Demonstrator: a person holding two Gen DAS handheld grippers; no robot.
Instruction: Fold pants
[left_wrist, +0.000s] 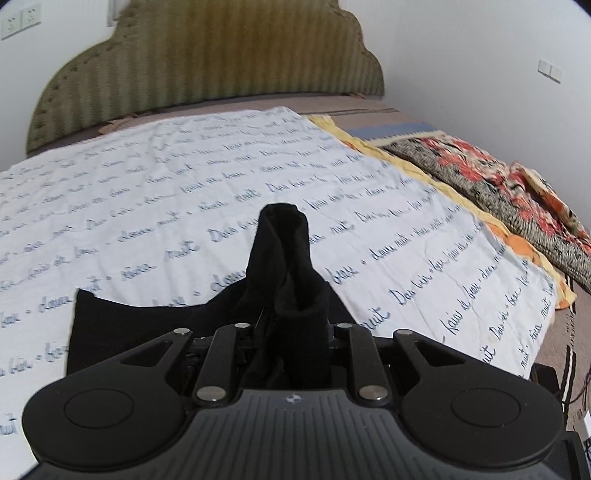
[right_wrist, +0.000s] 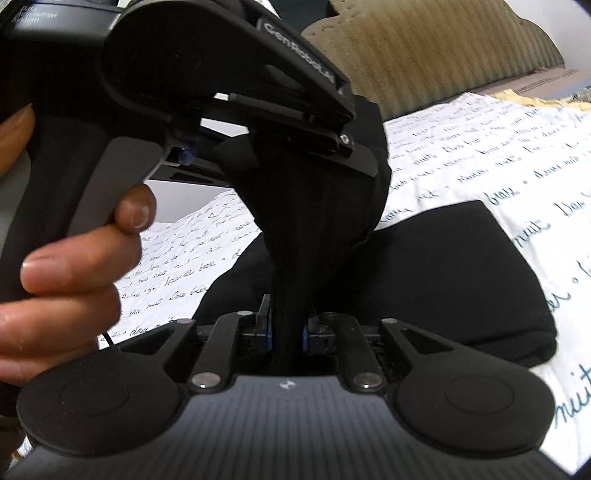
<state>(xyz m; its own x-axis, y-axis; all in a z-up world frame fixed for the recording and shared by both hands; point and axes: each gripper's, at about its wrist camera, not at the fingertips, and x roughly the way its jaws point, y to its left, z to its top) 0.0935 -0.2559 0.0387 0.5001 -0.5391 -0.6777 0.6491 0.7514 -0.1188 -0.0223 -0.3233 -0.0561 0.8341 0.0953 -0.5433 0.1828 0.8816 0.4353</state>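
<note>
Left tool (left_wrist: 286, 295) clenched on a bunched fold of the black pants (left_wrist: 155, 325); right tool (right_wrist: 287, 325) clenched on the same pants (right_wrist: 461, 280). Rest of the garment lies on the script-printed sheet (left_wrist: 184, 177) over the bed

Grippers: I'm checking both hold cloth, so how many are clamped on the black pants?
2. The left gripper pinches a bunched fold of the black pants; the right gripper clamps another bunch close beside it, above the bed.
</note>
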